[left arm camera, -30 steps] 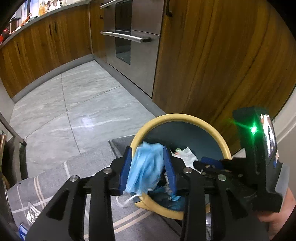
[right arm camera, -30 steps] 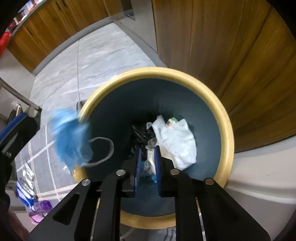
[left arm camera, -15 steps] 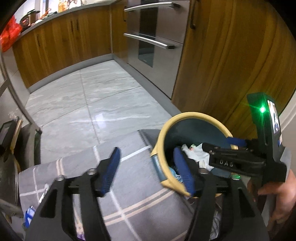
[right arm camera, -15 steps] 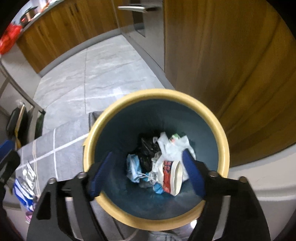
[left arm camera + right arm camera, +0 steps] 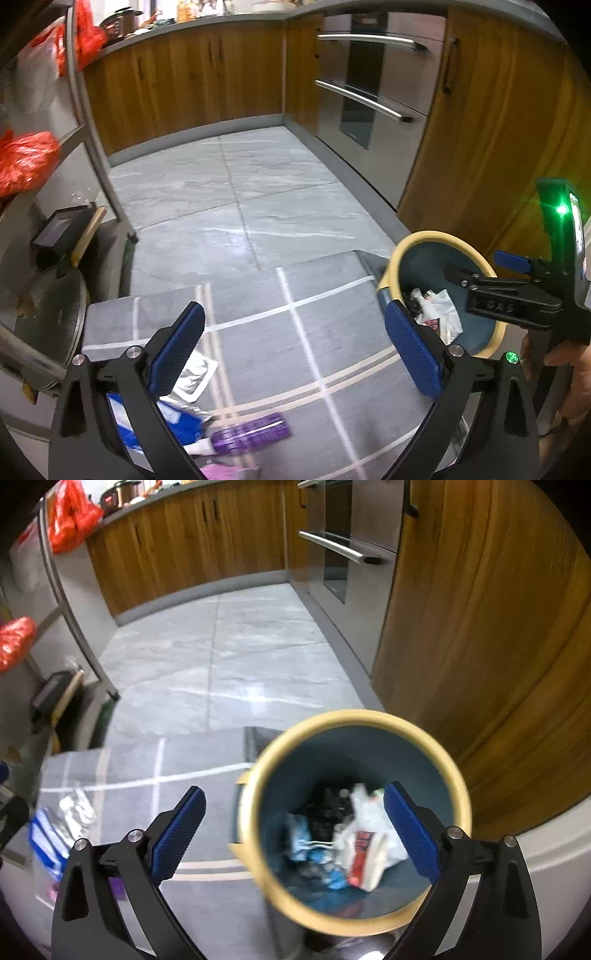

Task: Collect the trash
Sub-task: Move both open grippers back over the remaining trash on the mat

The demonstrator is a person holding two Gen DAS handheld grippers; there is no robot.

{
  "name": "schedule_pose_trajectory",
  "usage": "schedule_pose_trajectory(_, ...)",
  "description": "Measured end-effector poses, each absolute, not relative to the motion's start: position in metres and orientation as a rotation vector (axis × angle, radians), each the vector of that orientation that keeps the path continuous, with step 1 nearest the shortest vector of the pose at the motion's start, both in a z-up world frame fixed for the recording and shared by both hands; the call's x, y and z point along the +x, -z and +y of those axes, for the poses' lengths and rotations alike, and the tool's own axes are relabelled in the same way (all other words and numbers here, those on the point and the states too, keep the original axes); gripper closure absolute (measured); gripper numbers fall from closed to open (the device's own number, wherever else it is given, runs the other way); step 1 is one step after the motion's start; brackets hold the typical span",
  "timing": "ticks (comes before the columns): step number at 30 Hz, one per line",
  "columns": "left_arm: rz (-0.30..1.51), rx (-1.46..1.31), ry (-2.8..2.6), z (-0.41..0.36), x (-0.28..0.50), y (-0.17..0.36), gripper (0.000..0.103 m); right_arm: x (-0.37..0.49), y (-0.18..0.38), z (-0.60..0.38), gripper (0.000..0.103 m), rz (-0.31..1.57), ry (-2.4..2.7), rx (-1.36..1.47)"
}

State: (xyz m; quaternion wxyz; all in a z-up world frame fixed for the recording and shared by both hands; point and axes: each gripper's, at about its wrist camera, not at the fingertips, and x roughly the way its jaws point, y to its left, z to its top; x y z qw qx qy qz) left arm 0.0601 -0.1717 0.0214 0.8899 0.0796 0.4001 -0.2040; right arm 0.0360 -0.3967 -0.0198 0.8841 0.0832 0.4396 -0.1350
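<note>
A: What is the left gripper doing?

B: Its jaws are opening and stand wide, with nothing between the blue pads. Only the grey rug with pale stripes shows in the gap.

A: And the right gripper?

B: Also opening, spread wide and empty. It hangs above the trash bin, whose yellow rim and dark blue inside fill the lower middle of its view. Its right pad lines up over the bin's mouth, its left pad over the rug.

A: What lies in the bin?

B: A white crumpled bag with a red patch, something black behind it, and light blue scraps to the left. The view is blurred, so I cannot tell more.

A: Any trash outside it?

B: Yes, on the rug near the left gripper: a purple wrapper, a silver foil packet and a blue and white packet, close together, well apart from the bin.

A: Beyond that?

B: Grey floor tiles, wooden cabinets, and a steel oven front.
</note>
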Motion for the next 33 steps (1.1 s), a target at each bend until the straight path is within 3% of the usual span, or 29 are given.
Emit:
schedule_pose_trajectory(19,0.880,0.125,0.183,-0.022,0.057,-0.001,0.006,0.054,0.012,-0.294,0.006,0.912,0.066,0.030)
schedule_pose_trajectory(33,0.970,0.069,0.110,0.032,0.066,0.036,0.006,0.077,0.034,-0.242,0.006,1.023,-0.062,0.048)
